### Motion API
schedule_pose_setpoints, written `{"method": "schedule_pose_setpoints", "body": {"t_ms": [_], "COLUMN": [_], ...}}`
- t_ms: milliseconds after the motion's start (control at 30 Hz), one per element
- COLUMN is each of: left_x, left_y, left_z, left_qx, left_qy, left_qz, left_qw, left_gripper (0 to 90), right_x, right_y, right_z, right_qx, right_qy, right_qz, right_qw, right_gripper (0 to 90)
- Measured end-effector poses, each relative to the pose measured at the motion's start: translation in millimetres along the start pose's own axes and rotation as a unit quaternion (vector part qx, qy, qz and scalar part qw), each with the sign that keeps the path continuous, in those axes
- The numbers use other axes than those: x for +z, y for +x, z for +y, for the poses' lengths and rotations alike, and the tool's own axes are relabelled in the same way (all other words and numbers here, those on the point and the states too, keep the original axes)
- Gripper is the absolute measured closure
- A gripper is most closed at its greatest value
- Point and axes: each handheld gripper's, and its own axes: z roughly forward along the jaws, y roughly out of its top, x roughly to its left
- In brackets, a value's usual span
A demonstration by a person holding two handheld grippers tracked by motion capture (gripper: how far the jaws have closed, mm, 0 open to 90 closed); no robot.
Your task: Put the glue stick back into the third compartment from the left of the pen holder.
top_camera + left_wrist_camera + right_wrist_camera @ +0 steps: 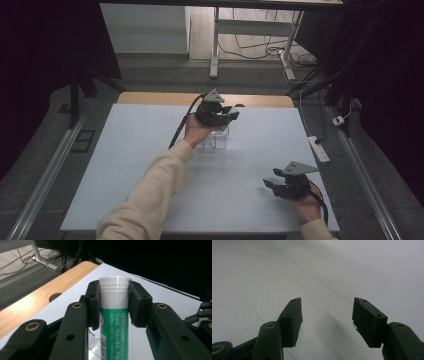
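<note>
Left gripper (231,116) sits near desk centre, a bit toward 12 o'clock in the high view, held from below by the left hand (196,132) in a cream sleeve (155,192). Its jaws are clamped on a green tube (114,322) with a white cap (114,283) – in the left gripper view both pads press the tube just under the cap, one on each side, tube upright between them, printed label facing the camera. Jaws partly closed, as wide as the tube.

Below the tube in the left gripper view a bit of clear plastic (96,340) shows; in the high view a clear box (216,140) stands on the desk (125,165) right under the left gripper at about 6 o'clock of it. Can't tell whether the tube's lower end is inside the box or above it.

Right gripper (268,183) at roughly 4 o'clock of the desk in the high view, well apart from the left one, right hand (302,202) behind it. Its jaws stand wide apart with nothing between them – in the right gripper view just bare desk surface shows in the gap, jaws pointing toward 12 o'clock of that view, low over the desk
</note>
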Motion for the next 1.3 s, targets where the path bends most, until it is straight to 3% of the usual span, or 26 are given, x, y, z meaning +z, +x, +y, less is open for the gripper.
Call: {"method": "schedule_pose_setpoints", "body": {"t_ms": [433,567,667,1033,1233,1300], "left_x": [18.8,21.3,19.4,0.0,-13.7,-21.7], "left_y": [9.6,9.7,7.2,-11.1,-20.3,-21.9], "left_z": [-0.4,-2.2,-0.9,4.5,-4.9,-11.6], "left_qx": [-0.004,0.0,0.0,0.031,0.043,0.037], "left_qy": [0.012,0.028,0.029,0.03,0.049,0.048], "left_qz": [0.018,0.03,0.036,0.014,-0.003,-0.009], "left_qw": [0.9998,0.9992,0.9989,0.999,0.9979,0.9981], "left_gripper": [64.5,63.5,51.7,46.1,45.0,44.2], "right_x": [-0.8,-1.7,-2.0,-2.6,-2.5,-2.8], "right_y": [-0.6,-0.8,-0.1,0.7,0.8,1.0], "right_z": [-1.4,-2.1,-2.2,-1.0,-0.9,-0.8], "right_qx": [0.004,0.005,0.006,0.003,0.004,0.003], "right_qy": [0.002,0.001,-0.003,-0.002,-0.003,-0.003], "right_qz": [0.001,0.002,0.002,0.002,0.002,0.002], "right_qw": [1.0,1.0,1.0,1.0,1.0,1.0], "right_gripper": [40.1,40.0,40.1,40.0,40.0,39.9]}}
